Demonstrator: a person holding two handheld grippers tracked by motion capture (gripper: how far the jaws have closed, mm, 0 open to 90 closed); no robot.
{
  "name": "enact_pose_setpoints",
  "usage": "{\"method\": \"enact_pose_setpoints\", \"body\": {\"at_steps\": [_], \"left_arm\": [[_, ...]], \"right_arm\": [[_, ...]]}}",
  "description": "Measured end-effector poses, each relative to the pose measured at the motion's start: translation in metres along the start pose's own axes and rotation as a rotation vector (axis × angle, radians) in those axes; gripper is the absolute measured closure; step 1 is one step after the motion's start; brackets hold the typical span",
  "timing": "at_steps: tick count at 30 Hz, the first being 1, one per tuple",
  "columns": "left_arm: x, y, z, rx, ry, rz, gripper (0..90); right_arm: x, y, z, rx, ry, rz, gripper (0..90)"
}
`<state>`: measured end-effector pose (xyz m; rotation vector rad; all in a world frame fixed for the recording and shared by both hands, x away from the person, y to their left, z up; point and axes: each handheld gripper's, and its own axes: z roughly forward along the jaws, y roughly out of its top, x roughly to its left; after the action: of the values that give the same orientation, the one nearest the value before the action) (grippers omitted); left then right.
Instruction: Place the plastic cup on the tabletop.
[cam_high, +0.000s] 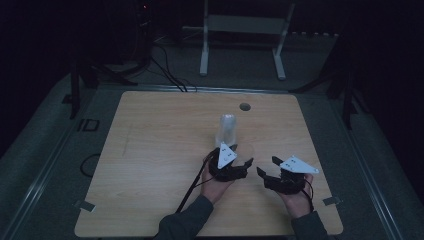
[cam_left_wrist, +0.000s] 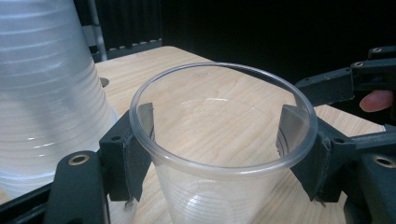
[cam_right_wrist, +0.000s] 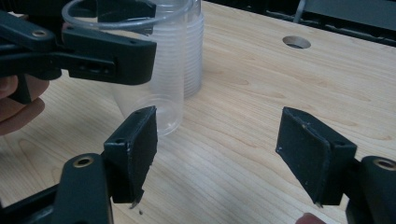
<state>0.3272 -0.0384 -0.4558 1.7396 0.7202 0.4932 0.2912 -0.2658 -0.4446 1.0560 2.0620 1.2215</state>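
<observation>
**Upright, mouth to the ceiling: a clear cup held near the stack**

Plainly, the clear plastic cup (cam_left_wrist: 219, 154) stands with its long axis vertical, its round rim up and its narrower base down by the table, in the left gripper view. The left gripper (cam_left_wrist: 217, 140) is clamped on it, one black pad pressing each side just under the rim. Just beside it, on the wooden table (cam_high: 150, 150), rises a stack of nested cups (cam_high: 227, 129), mouths down, also upright. The right gripper (cam_right_wrist: 217, 151) hovers close to the left one, its jaws standing well apart over bare wood.

The tabletop is pale wood grain with rounded corners and a small round hole (cam_high: 244, 106) near its far edge. Grey floor surrounds it; beyond, in a dim room, a white frame (cam_high: 245, 30) and black cables show.
</observation>
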Motion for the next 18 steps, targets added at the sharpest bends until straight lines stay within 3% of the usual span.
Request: {"method": "enact_pose_setpoints", "body": {"at_steps": [18], "left_arm": [[-0.0003, -0.0074, 0.0085, 0.046, -0.008, -0.004, 27.9]], "right_arm": [[-0.0003, 0.0000, -0.0004, -0.002, -0.001, 0.001, 28.8]]}}
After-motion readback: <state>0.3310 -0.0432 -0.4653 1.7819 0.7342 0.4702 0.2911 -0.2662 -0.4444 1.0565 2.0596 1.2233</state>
